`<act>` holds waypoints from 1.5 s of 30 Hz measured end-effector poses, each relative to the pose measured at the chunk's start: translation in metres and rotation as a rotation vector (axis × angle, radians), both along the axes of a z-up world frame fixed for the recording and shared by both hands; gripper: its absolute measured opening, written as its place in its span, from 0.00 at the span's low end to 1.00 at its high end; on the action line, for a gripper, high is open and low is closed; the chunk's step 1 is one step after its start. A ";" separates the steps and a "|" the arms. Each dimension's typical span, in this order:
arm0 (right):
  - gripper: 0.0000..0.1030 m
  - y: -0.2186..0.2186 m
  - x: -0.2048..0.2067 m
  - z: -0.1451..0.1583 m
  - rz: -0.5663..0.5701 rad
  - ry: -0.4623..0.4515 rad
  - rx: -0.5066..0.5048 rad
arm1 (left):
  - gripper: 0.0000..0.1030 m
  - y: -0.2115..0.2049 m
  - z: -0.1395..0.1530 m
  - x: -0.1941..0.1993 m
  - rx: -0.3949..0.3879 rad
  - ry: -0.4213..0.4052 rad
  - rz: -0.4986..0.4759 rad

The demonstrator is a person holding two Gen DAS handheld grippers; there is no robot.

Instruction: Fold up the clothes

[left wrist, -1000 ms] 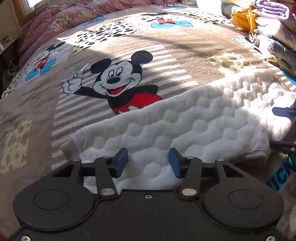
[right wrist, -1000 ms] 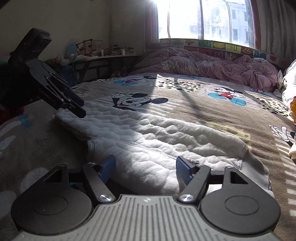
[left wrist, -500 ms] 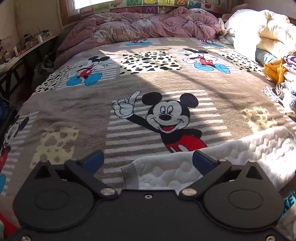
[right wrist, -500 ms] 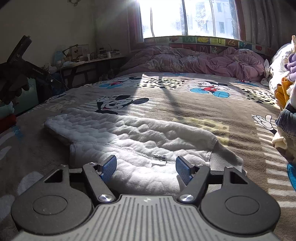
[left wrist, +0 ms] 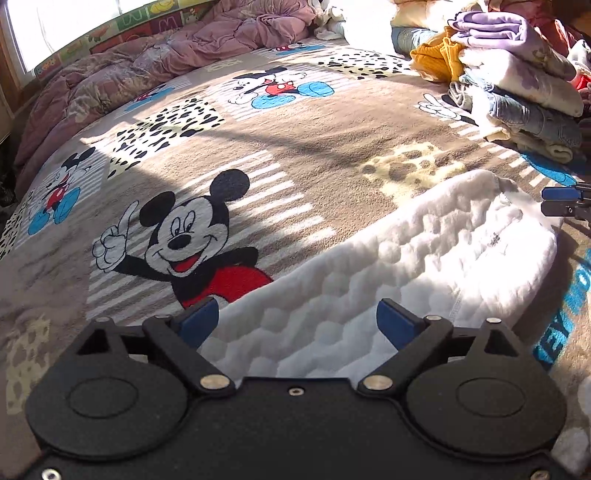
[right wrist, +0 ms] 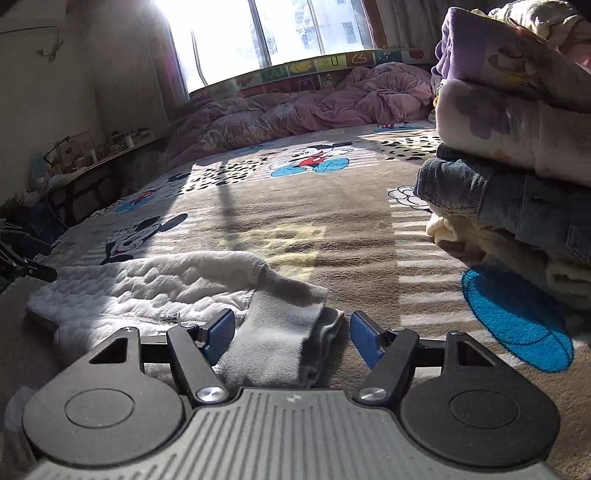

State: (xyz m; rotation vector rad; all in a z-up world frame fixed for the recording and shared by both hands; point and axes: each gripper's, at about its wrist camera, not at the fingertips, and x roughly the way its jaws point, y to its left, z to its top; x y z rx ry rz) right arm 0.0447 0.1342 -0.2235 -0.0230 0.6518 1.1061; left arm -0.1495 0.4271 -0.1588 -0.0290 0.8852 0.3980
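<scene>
1. Our left gripper (left wrist: 297, 325) gapes wide over the white quilted garment's (left wrist: 424, 266) near edge.
2. Our right gripper (right wrist: 291, 334) stands spread around that garment's grey cuff (right wrist: 284, 332).
3. The garment lies on the cartoon blanket (left wrist: 295, 140), left of the folded pile (right wrist: 517, 147).

The white quilted fleece garment (left wrist: 388, 280) lies flat on the brown cartoon-print blanket (left wrist: 295, 155), at the blanket's near edge. The left gripper (left wrist: 297, 325) sits over the garment's left end, fingers spread to either side of the fabric. The right gripper (right wrist: 288, 334) sits at the garment's right end, its fingers on either side of a folded grey cuff (right wrist: 284, 332). The stack of folded clothes (right wrist: 517, 147) rests on the blanket to the right, well apart from the garment. The crumpled pink duvet (right wrist: 314, 107) lies behind, along the far edge beneath the window (right wrist: 266, 33).
</scene>
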 end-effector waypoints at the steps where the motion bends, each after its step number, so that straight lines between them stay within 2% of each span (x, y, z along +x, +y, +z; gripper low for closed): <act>1: 0.58 0.000 0.003 -0.002 0.006 0.031 0.008 | 0.92 -0.005 -0.002 0.007 -0.012 -0.007 -0.023; 6: 0.56 0.009 0.020 -0.005 0.000 0.059 0.058 | 0.92 -0.030 -0.013 0.031 -0.046 -0.008 -0.144; 10: 0.57 0.018 0.039 -0.007 -0.012 0.078 0.104 | 0.92 -0.044 -0.017 0.032 -0.086 -0.016 -0.222; 12: 0.59 0.020 0.051 -0.012 -0.013 0.129 0.121 | 0.92 -0.051 -0.016 0.031 -0.115 -0.031 -0.270; 15: 0.60 0.019 0.064 -0.015 -0.018 0.192 0.131 | 0.91 -0.064 -0.013 0.032 -0.118 -0.060 -0.316; 19: 0.62 0.000 0.073 -0.016 -0.038 0.281 0.218 | 0.90 -0.093 -0.008 0.049 -0.088 -0.067 -0.398; 21: 0.62 -0.003 0.079 -0.018 -0.056 0.312 0.246 | 0.90 -0.100 -0.010 0.056 -0.086 -0.050 -0.410; 24: 0.62 0.007 0.094 -0.024 -0.013 0.383 0.266 | 0.90 -0.108 -0.014 0.059 -0.080 -0.035 -0.424; 27: 0.66 0.024 0.106 -0.037 0.045 0.481 0.224 | 0.90 -0.108 -0.017 0.055 -0.084 -0.024 -0.423; 34: 0.63 0.033 0.103 -0.041 0.132 0.528 0.238 | 0.90 -0.086 -0.023 0.056 -0.120 -0.026 -0.338; 40: 0.62 0.029 0.102 -0.036 0.186 0.556 0.254 | 0.90 -0.085 -0.025 0.053 -0.117 -0.023 -0.349; 45: 0.62 0.022 0.100 -0.039 0.222 0.617 0.270 | 0.90 -0.086 -0.027 0.047 -0.115 -0.014 -0.354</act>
